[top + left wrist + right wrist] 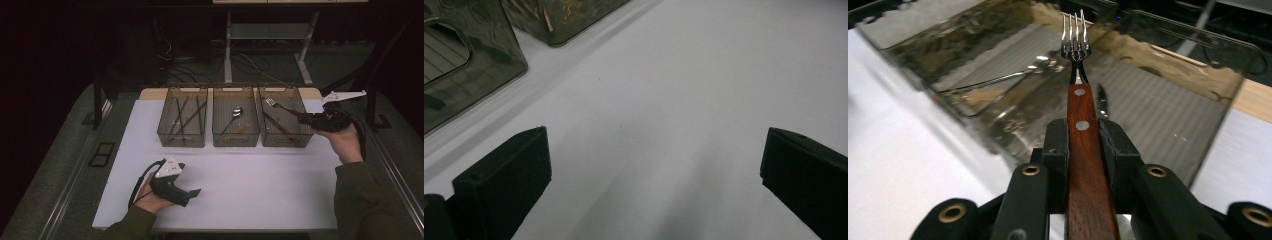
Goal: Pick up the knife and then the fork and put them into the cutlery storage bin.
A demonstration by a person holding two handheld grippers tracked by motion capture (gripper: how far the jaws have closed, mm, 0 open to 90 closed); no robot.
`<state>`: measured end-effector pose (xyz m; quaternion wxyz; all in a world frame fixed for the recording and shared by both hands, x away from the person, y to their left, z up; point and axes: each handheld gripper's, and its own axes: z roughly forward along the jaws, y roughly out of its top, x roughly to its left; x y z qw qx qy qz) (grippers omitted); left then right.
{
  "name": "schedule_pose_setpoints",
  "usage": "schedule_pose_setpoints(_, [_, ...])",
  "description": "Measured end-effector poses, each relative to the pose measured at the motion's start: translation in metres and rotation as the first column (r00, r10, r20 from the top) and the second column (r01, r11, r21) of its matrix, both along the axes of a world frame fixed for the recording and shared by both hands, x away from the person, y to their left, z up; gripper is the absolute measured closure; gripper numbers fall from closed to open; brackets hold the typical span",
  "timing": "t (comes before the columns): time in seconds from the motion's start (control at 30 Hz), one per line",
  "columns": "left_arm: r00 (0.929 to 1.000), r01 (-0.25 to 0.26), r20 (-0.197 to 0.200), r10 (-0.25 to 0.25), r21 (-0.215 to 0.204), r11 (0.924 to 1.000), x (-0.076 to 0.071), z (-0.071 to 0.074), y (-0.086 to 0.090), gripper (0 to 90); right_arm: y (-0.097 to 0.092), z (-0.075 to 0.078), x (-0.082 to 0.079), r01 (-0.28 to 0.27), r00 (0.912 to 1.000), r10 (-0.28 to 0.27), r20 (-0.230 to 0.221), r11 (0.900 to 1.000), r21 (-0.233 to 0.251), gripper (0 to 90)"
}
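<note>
My right gripper (306, 118) (1083, 137) is shut on the wooden handle of a fork (1082, 115). The fork's steel tines (270, 102) point out over the right-hand clear bin (300, 138), above a knife-like piece (280, 127) that lies in it. My left gripper (192, 193) rests low over the white table near the front left. Its jaws stand wide apart with nothing between them, and one black fingertip (506, 180) shows at the lower left of the left gripper view.
Three clear bins stand in a row at the back of the white table (240, 180). The left bin (165, 137) holds several chopsticks, and the middle bin (216, 137) holds a spoon (236, 113). Table legs and cables lie on the dark floor beyond.
</note>
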<state>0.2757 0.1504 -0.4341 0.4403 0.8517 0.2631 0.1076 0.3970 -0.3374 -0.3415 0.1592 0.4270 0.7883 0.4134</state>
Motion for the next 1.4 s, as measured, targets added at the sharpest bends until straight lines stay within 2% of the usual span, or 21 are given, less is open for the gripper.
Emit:
schedule_pose_setpoints(0.03, [1.0, 0.0, 0.0, 0.0, 0.0, 1.0, 0.0, 0.0, 0.0, 0.0, -0.001, -0.001, 0.003, 0.01, 0.9999, -0.01, 0.005, 0.9999, -0.005, 75.7])
schedule_pose_setpoints(0.13, [0.9999, 0.0, 0.014, 0.0, 0.0, 1.0, 0.0, 0.001, 0.0, 0.0, -0.002, -0.004, 0.012, 0.046, 0.9988, -0.046, -0.018, 0.9989, -0.009, 75.7])
schedule_pose_setpoints(0.27, [0.9999, 0.001, 0.013, -0.001, -0.003, 1.0, -0.001, 0.001, 0.0, 0.0, -0.001, -0.012, 0.025, 0.084, 0.9953, -0.085, -0.047, 0.9963, -0.02, 75.7])
schedule_pose_setpoints(0.43, [0.9999, 0.011, 0.011, -0.012, 0.006, 0.9999, -0.001, 0.0, -0.002, 0.0, 0.002, -0.024, 0.041, 0.112, 0.9901, -0.113, -0.084, 0.9936, -0.02, 75.7])
schedule_pose_setpoints(0.57, [0.9998, 0.018, 0.013, -0.018, 0.004, 0.9998, -0.001, 0.0, -0.002, 0.0, 0.009, -0.032, 0.052, 0.12, 0.9862, -0.126, -0.107, 0.9912, -0.055, 75.7])
schedule_pose_setpoints(0.73, [0.9996, 0.026, 0.012, -0.026, 0.008, 0.9996, -0.002, 0.0, -0.003, 0.0, 0.019, -0.044, 0.062, 0.137, 0.9765, -0.151, -0.154, 0.9856, -0.099, 75.7])
schedule_pose_setpoints(1.03, [0.9994, 0.035, 0.005, -0.035, 0.019, 0.9992, -0.002, 0.0, -0.004, 0.0, 0.027, -0.055, 0.069, 0.145, 0.9676, -0.166, -0.19, 0.9819, -0.121, 75.6])
schedule_pose_setpoints(1.17, [0.9991, 0.041, 0.001, -0.041, 0.024, 0.9989, -0.002, -0.001, -0.005, 0.0, 0.027, -0.056, 0.07, 0.14, 0.9671, -0.163, -0.195, 0.9823, -0.124, 75.4])
schedule_pose_setpoints(1.27, [0.9992, 0.041, -0.003, -0.04, 0.024, 0.9989, -0.002, -0.001, -0.005, 0.0, 0.026, -0.056, 0.07, 0.138, 0.971, -0.16, -0.177, 0.982, -0.128, 74.7])
schedule_pose_setpoints(1.4, [0.9992, 0.041, -0.003, -0.04, 0.021, 0.999, -0.002, -0.001, -0.005, 0.0, 0.025, -0.053, 0.069, 0.142, 0.9745, -0.158, -0.16, 0.9845, -0.102, 65.5])
